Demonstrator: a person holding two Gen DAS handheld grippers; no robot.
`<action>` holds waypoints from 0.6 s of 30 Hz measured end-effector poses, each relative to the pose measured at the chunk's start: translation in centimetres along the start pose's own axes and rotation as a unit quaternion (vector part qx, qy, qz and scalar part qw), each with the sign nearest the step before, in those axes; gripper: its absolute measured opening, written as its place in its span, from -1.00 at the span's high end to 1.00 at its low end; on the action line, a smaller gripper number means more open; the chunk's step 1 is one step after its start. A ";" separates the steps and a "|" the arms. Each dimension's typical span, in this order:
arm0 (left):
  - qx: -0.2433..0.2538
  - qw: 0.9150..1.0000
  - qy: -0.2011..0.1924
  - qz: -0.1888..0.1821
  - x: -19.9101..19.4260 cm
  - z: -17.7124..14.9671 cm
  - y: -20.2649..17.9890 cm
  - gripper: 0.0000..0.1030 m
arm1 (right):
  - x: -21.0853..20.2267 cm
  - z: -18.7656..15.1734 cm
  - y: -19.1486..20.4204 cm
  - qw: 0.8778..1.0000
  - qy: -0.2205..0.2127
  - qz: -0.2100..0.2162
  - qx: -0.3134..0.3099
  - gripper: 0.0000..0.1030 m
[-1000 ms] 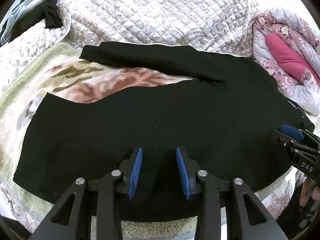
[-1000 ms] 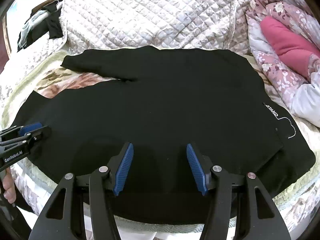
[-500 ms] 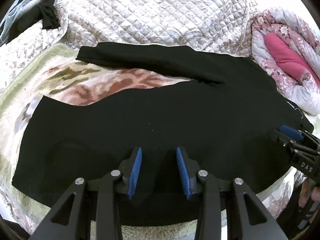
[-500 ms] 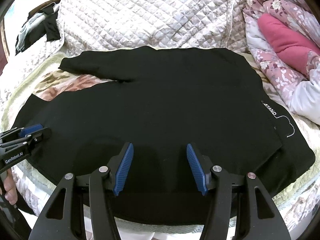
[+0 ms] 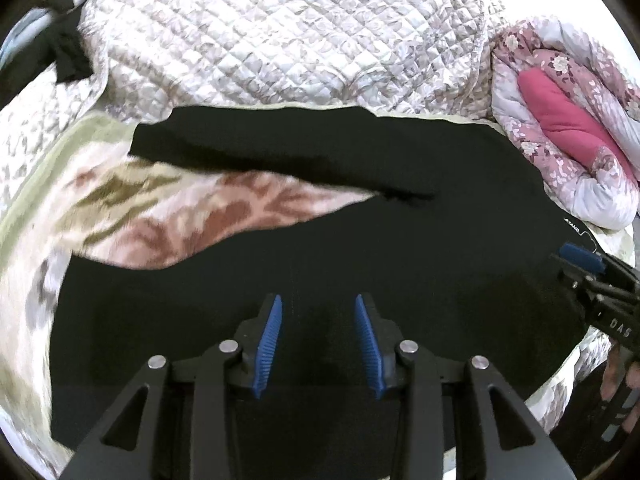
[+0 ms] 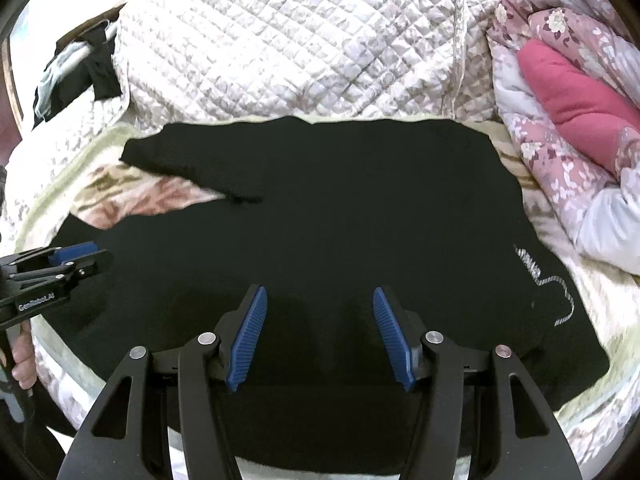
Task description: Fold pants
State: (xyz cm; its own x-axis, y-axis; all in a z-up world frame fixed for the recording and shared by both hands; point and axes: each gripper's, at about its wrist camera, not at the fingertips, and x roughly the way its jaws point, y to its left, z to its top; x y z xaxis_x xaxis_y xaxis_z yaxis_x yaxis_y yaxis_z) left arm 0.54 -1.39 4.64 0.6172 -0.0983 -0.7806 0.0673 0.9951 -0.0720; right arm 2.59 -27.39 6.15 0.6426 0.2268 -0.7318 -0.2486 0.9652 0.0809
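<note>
Black pants (image 5: 320, 248) are spread flat across a patterned plush blanket (image 5: 168, 216) on a bed, the waist end lying to the right and the two legs reaching left. The far leg is angled away from the near one, so a wedge of blanket is exposed between them. White lettering and a thin stitched line (image 6: 552, 280) are seen near the waist. Behind the pants a quilted coverlet (image 5: 280, 32) is heaped, and a floral comforter with a pink lining (image 6: 568, 92) is bundled at the right. Dark clothing (image 6: 96, 68) is piled at the far left.

The left gripper (image 5: 318, 344) is held above the near leg, its blue pads parted with nothing pinched between them. The right gripper (image 6: 320, 336) is held above the seat area, its jaws set wider apart and likewise empty. No fabric is gripped by either tool.
</note>
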 end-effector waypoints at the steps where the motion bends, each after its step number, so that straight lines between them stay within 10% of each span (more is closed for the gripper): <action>1: 0.002 1.000 0.000 -0.002 0.0 0.3 0.0 0.19 | -0.1 0.3 -0.3 1.000 -0.001 0.000 0.002 -0.09; 18: 0.044 0.999 -0.001 -0.015 2.3 6.7 1.2 0.05 | 1.8 6.9 -2.4 0.999 -0.003 0.030 -0.040 -0.16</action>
State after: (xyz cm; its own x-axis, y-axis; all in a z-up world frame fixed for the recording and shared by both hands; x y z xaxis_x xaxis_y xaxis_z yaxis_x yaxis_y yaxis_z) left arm 7.27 -0.43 6.92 0.6161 -0.1277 -0.7772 0.1546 0.9872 -0.0396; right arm 9.31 -28.46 9.29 0.6288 0.2853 -0.7234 -0.3443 0.9362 0.0699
